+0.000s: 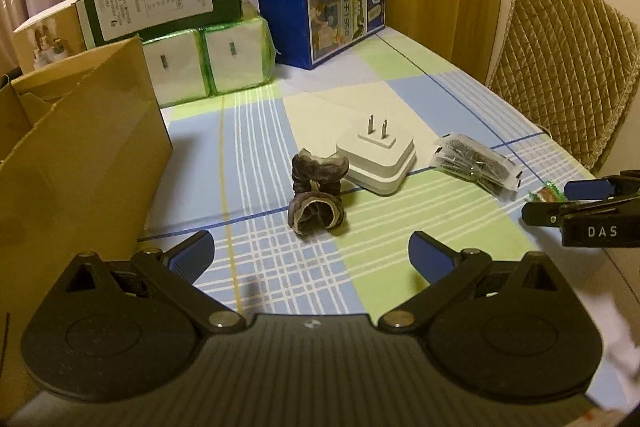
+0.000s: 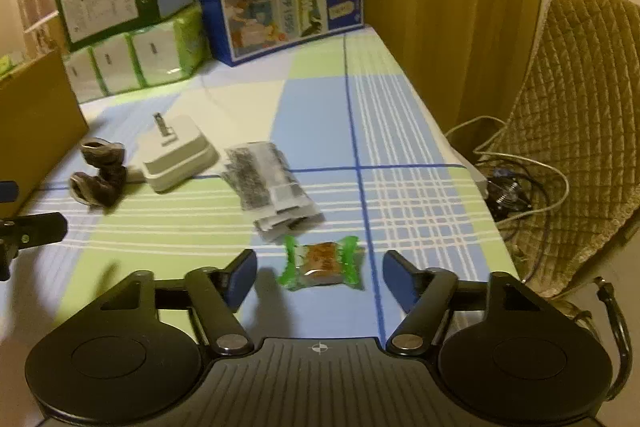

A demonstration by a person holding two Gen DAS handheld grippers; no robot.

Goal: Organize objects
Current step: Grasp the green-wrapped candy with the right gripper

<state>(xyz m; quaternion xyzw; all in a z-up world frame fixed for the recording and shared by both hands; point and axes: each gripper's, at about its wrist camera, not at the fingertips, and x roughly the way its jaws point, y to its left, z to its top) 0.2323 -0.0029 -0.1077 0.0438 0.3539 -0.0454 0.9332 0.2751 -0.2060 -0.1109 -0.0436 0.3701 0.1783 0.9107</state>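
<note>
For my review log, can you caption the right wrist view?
Open right gripper lined up on a green-wrapped candy on the checked tablecloth, with a packet, charger and cardboard box beyond.

Glossy white plastic plug, 2 metal prongs; matt cardboard box; checked cloth.

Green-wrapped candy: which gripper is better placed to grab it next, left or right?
Right. The right gripper is open with the green-wrapped candy lying between its fingers. The left gripper is open too, but faces the dark rolled item, with the candy far off to its side.
</note>
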